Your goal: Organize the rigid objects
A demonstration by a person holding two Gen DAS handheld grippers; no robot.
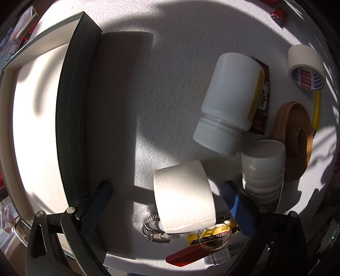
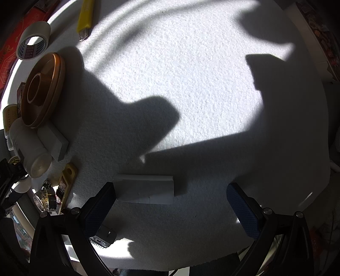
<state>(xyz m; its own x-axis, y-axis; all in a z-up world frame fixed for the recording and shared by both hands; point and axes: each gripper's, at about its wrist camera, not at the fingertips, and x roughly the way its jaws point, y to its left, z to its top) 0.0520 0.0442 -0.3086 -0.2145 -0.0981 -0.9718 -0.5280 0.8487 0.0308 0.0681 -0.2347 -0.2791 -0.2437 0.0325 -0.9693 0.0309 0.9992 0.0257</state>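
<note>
Both grippers gape empty: left gripper (image 1: 167, 203) straddles a white tape roll (image 1: 183, 196), right gripper (image 2: 172, 203) a white block (image 2: 145, 191).

White felt-like table surface (image 1: 170, 89), patched with sunlight and hard shadows. Lying on it: open dark box (image 1: 70, 118), toppled white bottle (image 1: 229, 99), upright white jar (image 1: 263, 169), tape roll (image 1: 306, 65), wooden ring (image 1: 295, 140), hose clamp (image 1: 153, 229), white block (image 2: 146, 189), yellow stick (image 2: 85, 17).
</note>
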